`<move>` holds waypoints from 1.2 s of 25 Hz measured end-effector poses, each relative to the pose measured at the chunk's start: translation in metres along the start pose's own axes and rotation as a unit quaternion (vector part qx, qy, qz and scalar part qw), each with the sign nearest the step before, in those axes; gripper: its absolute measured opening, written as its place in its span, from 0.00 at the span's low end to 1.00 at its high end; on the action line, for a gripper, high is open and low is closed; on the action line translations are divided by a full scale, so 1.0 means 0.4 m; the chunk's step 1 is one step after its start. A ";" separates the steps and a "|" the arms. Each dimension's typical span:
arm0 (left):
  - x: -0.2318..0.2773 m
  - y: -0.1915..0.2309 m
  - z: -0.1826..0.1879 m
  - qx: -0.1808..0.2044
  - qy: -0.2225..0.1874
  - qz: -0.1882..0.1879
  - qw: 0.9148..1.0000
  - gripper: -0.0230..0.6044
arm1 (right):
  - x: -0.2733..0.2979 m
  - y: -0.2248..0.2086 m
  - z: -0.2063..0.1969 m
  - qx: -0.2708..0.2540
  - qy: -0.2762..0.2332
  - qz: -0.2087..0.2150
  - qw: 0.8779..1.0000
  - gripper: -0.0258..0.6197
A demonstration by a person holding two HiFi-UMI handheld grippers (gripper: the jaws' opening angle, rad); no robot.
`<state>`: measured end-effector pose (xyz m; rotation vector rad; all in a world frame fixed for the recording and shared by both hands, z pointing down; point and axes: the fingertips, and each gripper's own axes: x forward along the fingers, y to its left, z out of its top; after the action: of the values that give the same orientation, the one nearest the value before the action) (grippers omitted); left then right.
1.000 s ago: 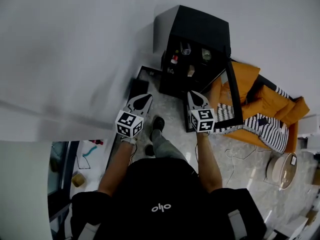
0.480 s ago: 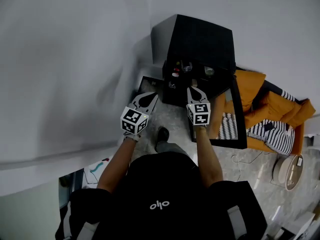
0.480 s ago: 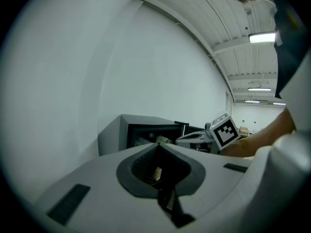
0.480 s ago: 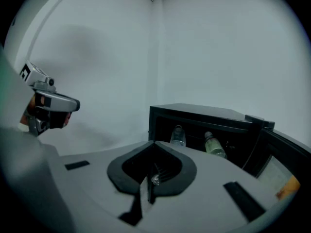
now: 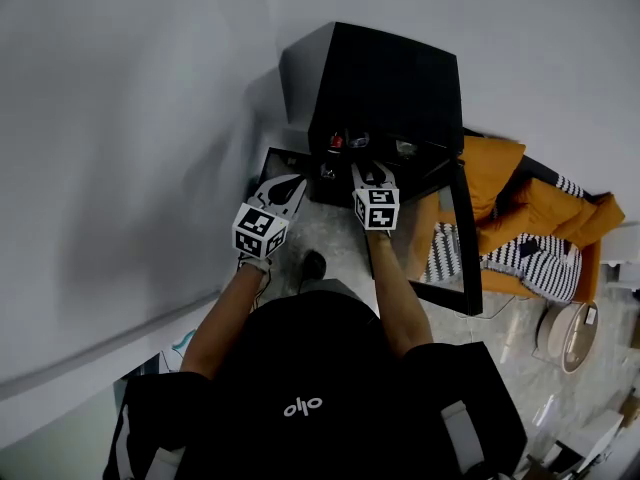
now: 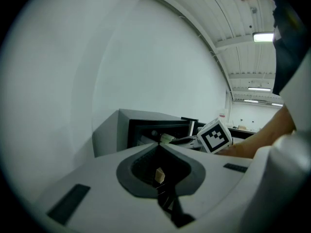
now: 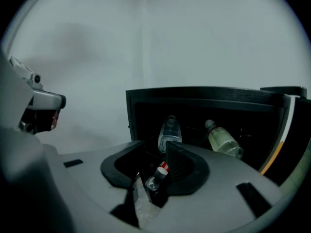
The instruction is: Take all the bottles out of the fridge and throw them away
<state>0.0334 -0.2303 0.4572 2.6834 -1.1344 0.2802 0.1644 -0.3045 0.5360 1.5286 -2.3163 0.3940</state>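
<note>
Dim, even light; ceiling strip lights glare (left gripper view), fisheye edges vignette black, fridge interior murky.

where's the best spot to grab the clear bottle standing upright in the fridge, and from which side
Probably grip the clear bottle round its wider body, just below the tapering neck, coming in level through the open front of the fridge. It stands upright, cap up, and the leaning pale bottle sits apart to its right.

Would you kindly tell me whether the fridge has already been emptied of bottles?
No, the right gripper view shows a clear bottle, a pale yellowish bottle and a small red-capped bottle inside the open fridge.
</note>
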 end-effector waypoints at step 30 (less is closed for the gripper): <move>0.066 0.147 -0.031 -0.028 0.029 0.045 0.998 0.05 | 0.311 -0.121 -0.038 -0.005 0.083 -0.059 0.995 0.54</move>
<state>0.0081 -0.2850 0.4829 2.5630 -1.2293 0.3355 0.1654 -0.4200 0.6044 1.5556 -2.0886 0.4612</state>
